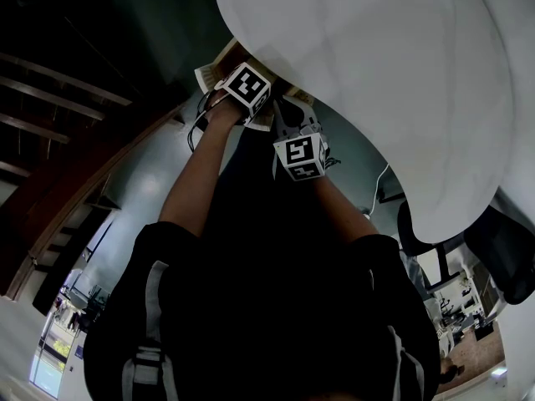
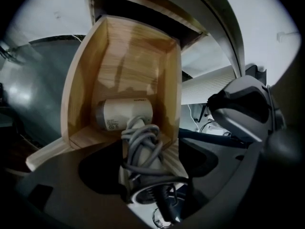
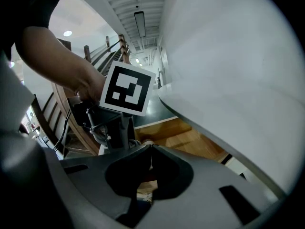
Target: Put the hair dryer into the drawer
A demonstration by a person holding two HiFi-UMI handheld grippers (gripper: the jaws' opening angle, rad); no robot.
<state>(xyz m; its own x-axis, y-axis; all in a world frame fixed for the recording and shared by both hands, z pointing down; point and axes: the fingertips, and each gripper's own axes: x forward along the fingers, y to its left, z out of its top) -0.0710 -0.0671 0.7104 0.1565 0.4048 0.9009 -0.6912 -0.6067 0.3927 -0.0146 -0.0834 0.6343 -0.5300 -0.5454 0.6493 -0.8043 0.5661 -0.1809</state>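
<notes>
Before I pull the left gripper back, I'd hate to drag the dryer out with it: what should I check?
1. Hair dryer body on drawer floor: ok.
2. Left gripper jaws apart: ok.
3. Cord free of the jaws: cannot tell.
4. Dryer's cord-wrapped end inside the drawer front: not ok, it lies across it.
5. Right gripper shut and empty: ok.

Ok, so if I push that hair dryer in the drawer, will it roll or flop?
The hair dryer has a round barrel, so it may rock or roll a little. Its grey cord, wound loosely round it, looks floppy and could slip loose or snag.
</notes>
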